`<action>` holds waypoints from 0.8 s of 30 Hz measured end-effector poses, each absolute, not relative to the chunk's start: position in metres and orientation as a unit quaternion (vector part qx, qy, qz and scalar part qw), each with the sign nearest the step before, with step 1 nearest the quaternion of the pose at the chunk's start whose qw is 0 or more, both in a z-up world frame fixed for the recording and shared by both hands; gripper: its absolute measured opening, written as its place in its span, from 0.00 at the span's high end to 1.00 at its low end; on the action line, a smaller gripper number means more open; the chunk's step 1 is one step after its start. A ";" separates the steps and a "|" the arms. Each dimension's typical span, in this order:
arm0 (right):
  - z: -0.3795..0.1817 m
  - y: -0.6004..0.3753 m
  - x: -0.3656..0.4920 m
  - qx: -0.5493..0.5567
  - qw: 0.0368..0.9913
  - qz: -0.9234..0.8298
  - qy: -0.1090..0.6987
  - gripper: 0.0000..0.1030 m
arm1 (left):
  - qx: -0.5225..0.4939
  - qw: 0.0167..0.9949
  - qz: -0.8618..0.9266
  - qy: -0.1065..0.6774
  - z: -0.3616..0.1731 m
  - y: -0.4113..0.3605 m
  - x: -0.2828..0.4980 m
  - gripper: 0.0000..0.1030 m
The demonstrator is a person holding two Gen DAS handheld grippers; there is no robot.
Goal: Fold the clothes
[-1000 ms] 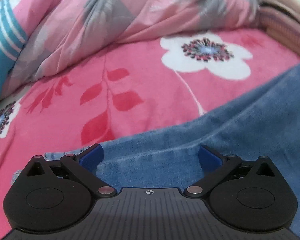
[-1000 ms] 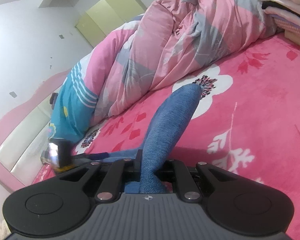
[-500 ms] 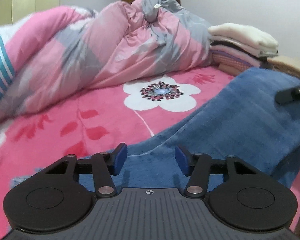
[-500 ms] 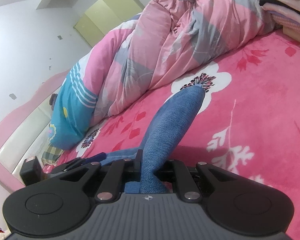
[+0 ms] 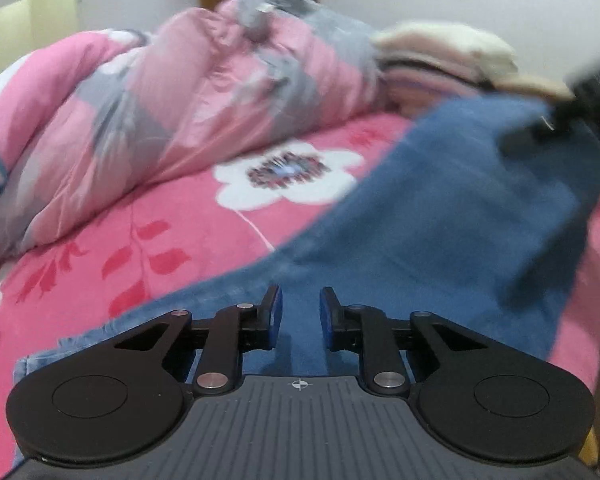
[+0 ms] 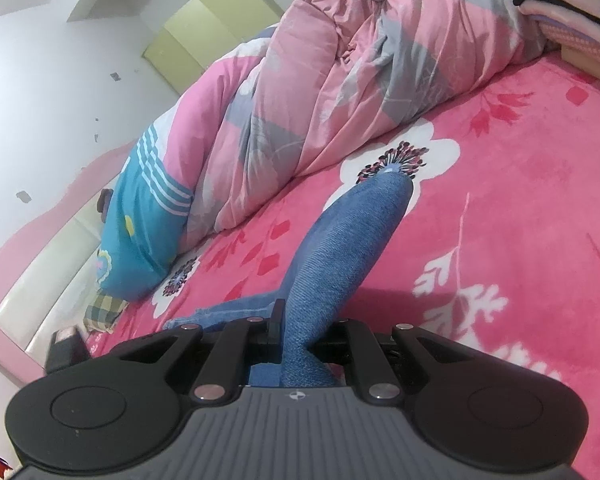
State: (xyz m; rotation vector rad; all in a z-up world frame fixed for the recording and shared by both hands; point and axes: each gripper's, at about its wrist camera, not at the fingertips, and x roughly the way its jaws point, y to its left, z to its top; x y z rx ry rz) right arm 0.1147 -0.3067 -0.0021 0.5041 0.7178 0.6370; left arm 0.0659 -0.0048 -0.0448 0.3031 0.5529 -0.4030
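On a pink floral bed (image 6: 540, 208), blue jeans (image 5: 440, 232) spread low across the left wrist view, blurred throughout, far corner lifted toward a dark, smeared shape at upper right, likely the right gripper (image 5: 580, 96) but too blurred to confirm. Left gripper (image 5: 300, 312) low over the denim, jaws closing with a narrow gap between the blue pads (image 5: 275, 312); denim lying in and under that gap, contact with the pads not clear. Lower edge of the jeans cut off behind the gripper body.

From the right wrist view, right gripper (image 6: 304, 332) clamped on a bunched fold of jeans (image 6: 340, 248), pads hidden by the cloth, fold rising ahead toward the white flower print. Dark blurred object at lower left, probably the left gripper (image 6: 66, 348), partly cut off.

Against a second ago: left jaws then spread wide over flat denim, now nearly together; left view swung up from bedspread to wall and stacked laundry. Right view almost unchanged, same fold in the same grip.

Around: crumpled pink-and-grey quilt (image 6: 360, 80) along the far side, teal striped pillow (image 6: 140, 220) beside it, checked cloth (image 6: 104, 308) near the headboard (image 6: 32, 280), folded stack (image 5: 440, 56) at the far right, pale cupboard (image 6: 208, 36) by the wall. Nothing lying between the grippers and the jeans.
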 end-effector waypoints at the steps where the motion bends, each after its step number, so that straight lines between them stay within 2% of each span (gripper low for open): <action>1: -0.002 -0.306 0.115 0.240 0.857 0.303 0.341 0.90 | 0.166 0.924 -0.196 0.282 -0.054 -0.009 0.065 0.81; 3: -0.003 -0.305 0.115 0.242 0.856 0.304 0.342 0.90 | 0.182 0.927 -0.191 0.265 -0.067 -0.009 0.059 0.81; 6: -0.002 -0.305 0.114 0.240 0.857 0.302 0.342 0.90 | 0.156 0.932 -0.189 0.268 -0.055 -0.004 0.059 0.81; 8: -0.001 -0.306 0.113 0.240 0.857 0.303 0.341 0.90 | 0.167 0.932 -0.200 0.252 -0.049 -0.004 0.047 0.81; 13: -0.003 -0.304 0.115 0.243 0.856 0.302 0.342 0.90 | 0.226 0.919 -0.209 0.247 -0.071 -0.013 0.025 0.79; 17: -0.003 -0.305 0.114 0.253 0.853 0.302 0.343 0.90 | 0.179 0.923 -0.207 0.271 -0.057 -0.006 0.035 0.76; 24: -0.003 -0.304 0.111 0.255 0.852 0.303 0.342 0.90 | 0.121 0.939 -0.208 0.246 -0.034 0.009 0.032 0.72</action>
